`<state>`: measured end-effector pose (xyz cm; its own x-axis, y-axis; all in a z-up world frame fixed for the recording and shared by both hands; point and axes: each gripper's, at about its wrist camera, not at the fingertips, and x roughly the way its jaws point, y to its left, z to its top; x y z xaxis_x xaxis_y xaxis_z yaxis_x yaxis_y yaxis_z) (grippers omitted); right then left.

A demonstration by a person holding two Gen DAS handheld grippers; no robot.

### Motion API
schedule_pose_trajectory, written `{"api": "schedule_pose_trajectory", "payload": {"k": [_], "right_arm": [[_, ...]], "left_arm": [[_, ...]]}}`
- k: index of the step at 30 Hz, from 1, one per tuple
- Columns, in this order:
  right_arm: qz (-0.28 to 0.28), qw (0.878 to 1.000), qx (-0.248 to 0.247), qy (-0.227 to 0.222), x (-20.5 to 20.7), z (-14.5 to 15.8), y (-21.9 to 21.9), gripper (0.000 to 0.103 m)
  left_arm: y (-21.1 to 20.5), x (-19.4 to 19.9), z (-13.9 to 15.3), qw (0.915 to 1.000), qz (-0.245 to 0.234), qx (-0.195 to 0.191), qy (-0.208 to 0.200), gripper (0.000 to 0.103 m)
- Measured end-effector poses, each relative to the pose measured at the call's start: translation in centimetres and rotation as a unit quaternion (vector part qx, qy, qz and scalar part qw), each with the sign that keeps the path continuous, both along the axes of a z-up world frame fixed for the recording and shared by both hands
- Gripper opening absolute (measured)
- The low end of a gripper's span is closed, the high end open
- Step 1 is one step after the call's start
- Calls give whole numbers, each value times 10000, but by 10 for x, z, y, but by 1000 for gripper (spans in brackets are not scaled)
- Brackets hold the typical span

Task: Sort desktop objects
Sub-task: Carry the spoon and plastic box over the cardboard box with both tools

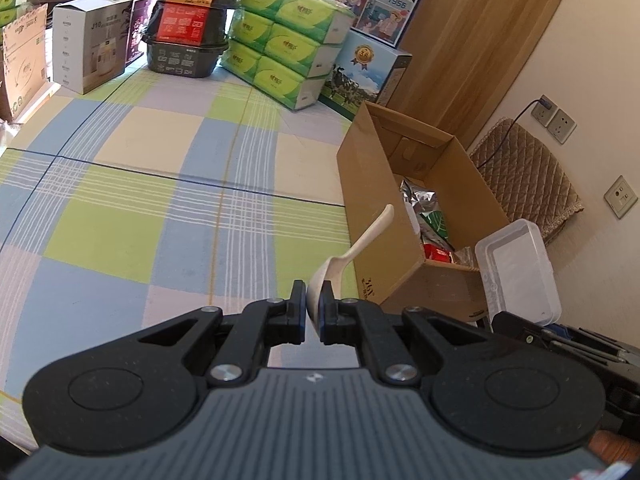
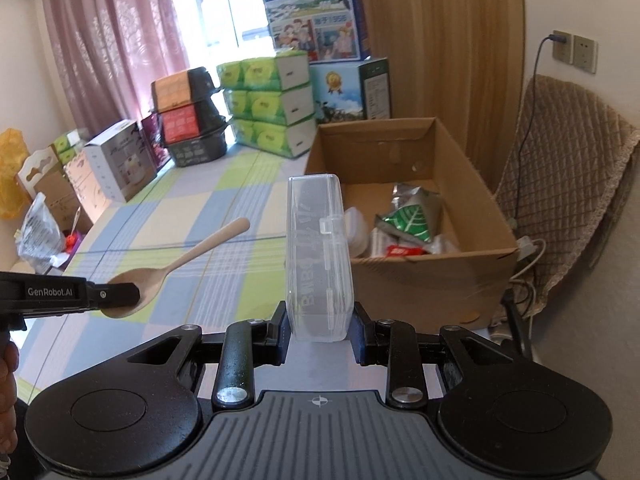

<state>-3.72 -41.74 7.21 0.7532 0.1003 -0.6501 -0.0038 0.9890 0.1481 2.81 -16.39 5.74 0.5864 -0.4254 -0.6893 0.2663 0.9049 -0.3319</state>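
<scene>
Beige spoon [image 2: 180,264]; clear box [image 2: 318,256]; blue-green-cream checked tablecloth [image 1: 140,208]; brown carton [image 2: 420,280].

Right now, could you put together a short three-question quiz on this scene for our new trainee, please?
1. True or false: the left gripper is shut on the bowl of the spoon, not its handle.
2. What does the right gripper hold? A) a tissue pack B) a clear plastic case C) a foil bag
3. Fill in: the open cardboard box already holds a foil bag with a green ____ print.

Key: 1 true; 2 B; 3 leaf.
</scene>
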Motion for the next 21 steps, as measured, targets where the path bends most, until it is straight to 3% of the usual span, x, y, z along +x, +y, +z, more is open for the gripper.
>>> {"api": "schedule_pose_trajectory", "payload": {"k": [21], "right_arm": [[-347, 9994, 14, -80, -2, 4, -44, 27]], "left_arm": [[-50, 5, 5, 9995, -299, 32, -72, 3]]}}
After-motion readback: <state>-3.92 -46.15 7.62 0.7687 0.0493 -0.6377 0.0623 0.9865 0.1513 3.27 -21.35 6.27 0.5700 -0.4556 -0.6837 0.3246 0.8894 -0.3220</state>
